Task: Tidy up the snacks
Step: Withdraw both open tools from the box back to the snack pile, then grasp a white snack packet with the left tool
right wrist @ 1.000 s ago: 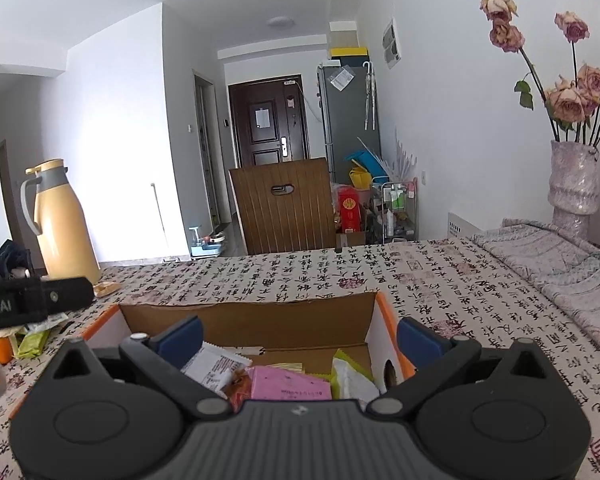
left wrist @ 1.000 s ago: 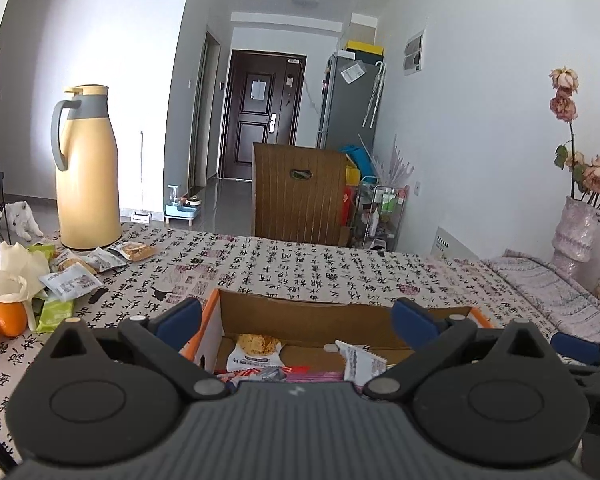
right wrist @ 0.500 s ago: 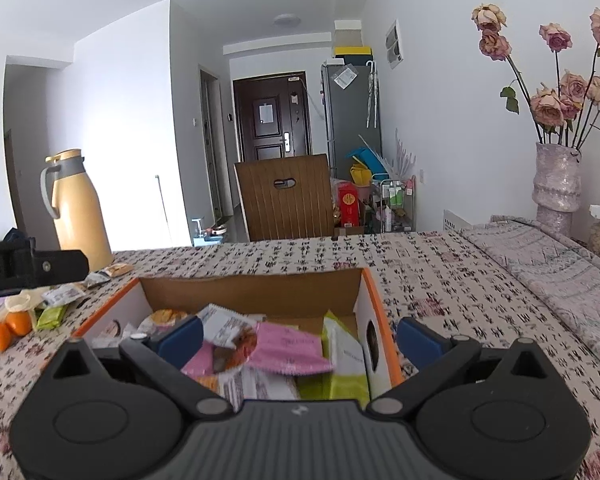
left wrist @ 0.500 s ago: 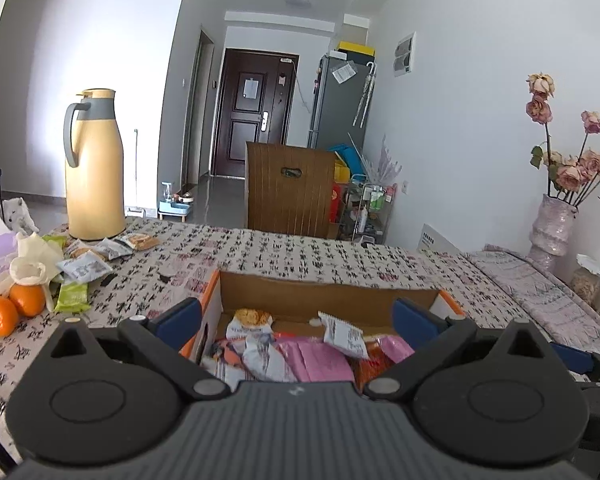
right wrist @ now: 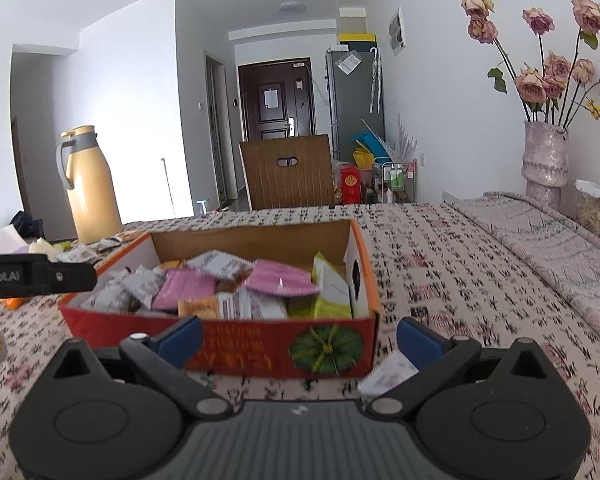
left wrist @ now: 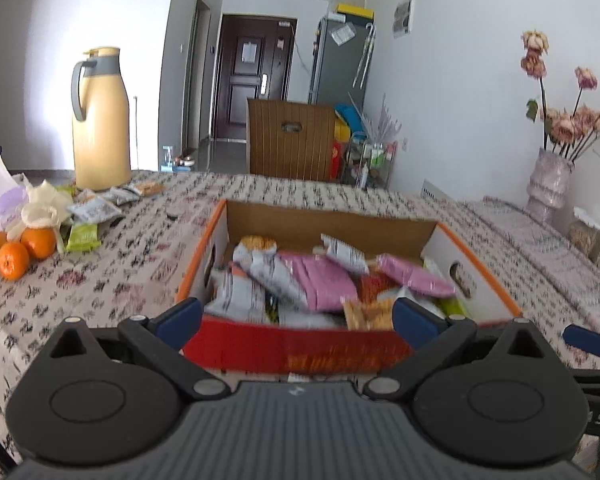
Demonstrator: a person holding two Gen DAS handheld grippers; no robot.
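Box point(left wrist: 340, 350) sitting mid-table, filling up with snack packs point(left wrist: 316, 284). More snacks point(left wrist: 96, 210) still waiting at table's far left edge by yellow jug point(left wrist: 100, 120). Left claw point(left wrist: 298, 320) and right claw point(right wrist: 300, 336) both gaping wide, holding nothing.

The box point(right wrist: 236, 344) sits right in front of you; bare table point(right wrist: 460, 280) lies to its right.

You see bright daylight flooding from the left, fisheye bending at the edges, and motion blur on the snack box point(left wrist: 300, 348).
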